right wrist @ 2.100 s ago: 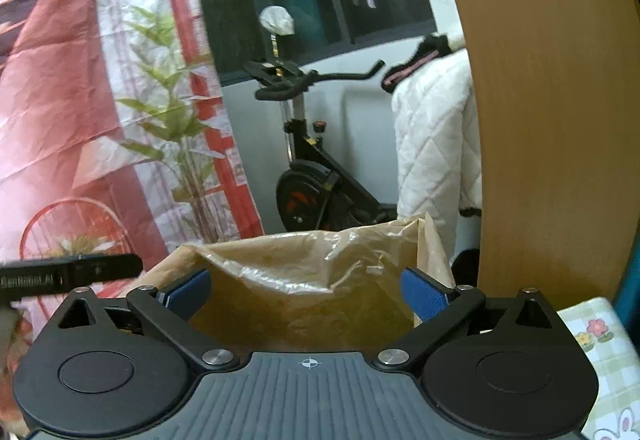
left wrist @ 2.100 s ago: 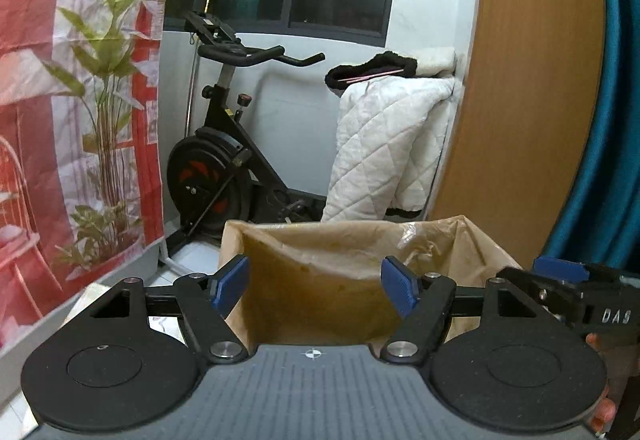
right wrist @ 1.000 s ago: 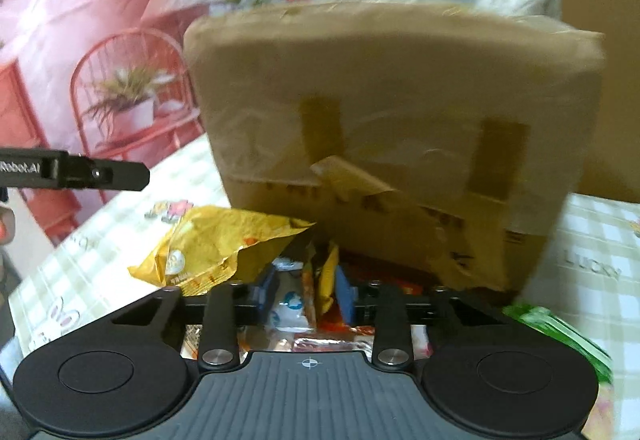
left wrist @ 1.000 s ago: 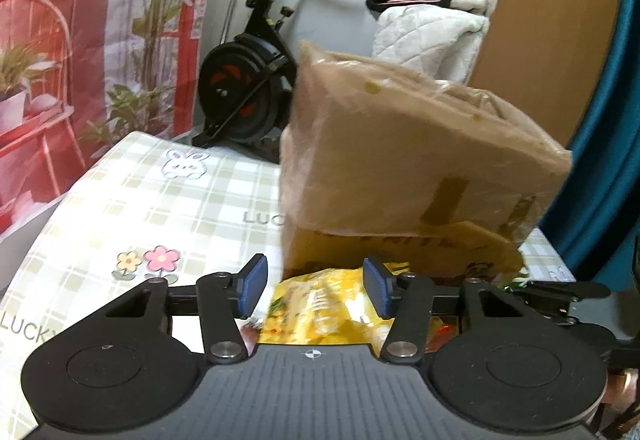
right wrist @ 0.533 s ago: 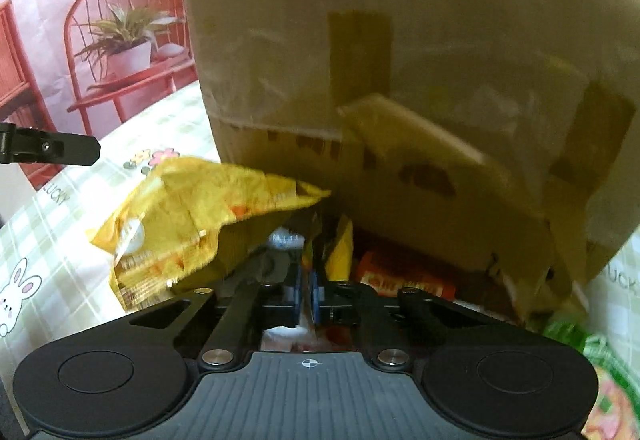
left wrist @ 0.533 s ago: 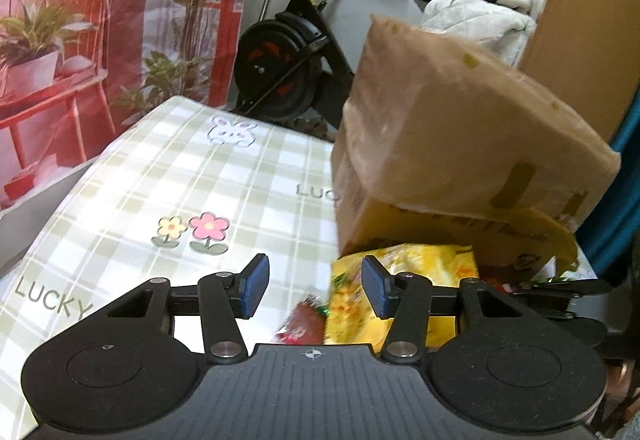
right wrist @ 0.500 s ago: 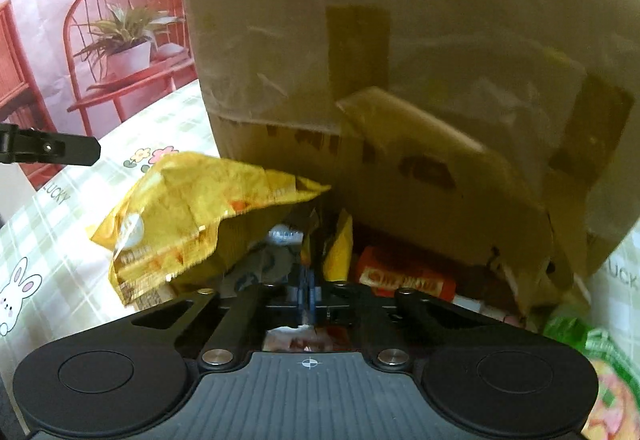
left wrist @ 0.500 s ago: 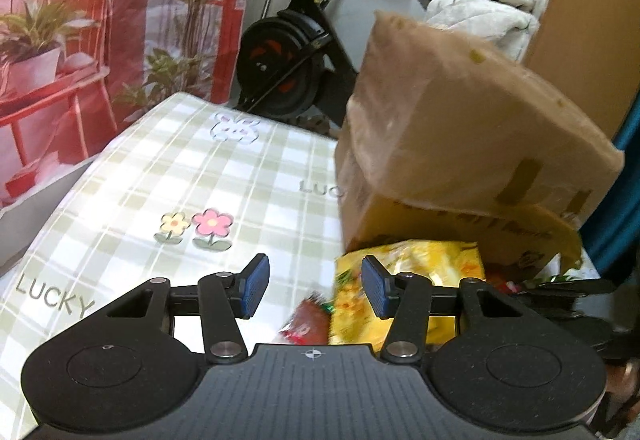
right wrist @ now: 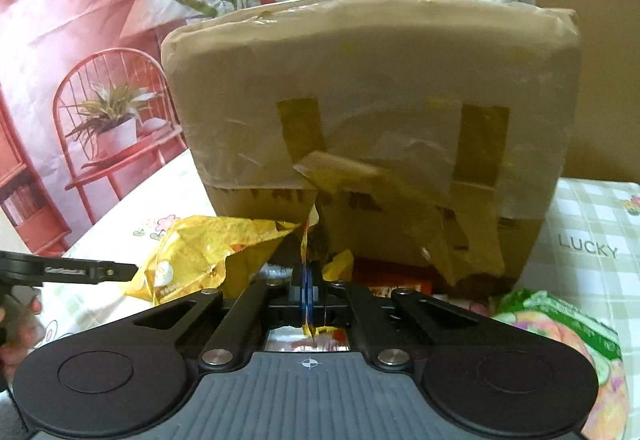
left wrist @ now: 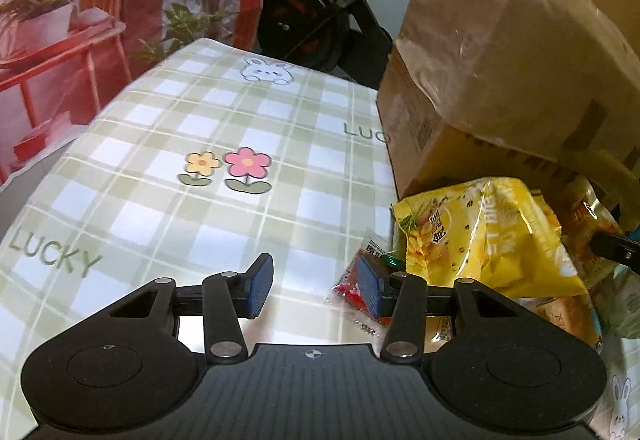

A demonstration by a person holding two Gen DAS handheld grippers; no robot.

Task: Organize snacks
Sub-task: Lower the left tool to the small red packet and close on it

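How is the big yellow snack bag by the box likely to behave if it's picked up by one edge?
The yellow snack bag looks crinkled and puffy, so probably light and floppy, sagging from a pinched edge. Its glossy film may slip. It leans on other packets beside the cardboard box, so lifting it could shift them.

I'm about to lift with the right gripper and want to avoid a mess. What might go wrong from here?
1. The right gripper pinches only a thin edge of a yellow packet; it may slip or tear.
2. Other snacks crowd around it, such as the big yellow bag, so lifting may drag them along.
3. The cardboard box stands right behind the pile; a flap hangs over it and may catch.
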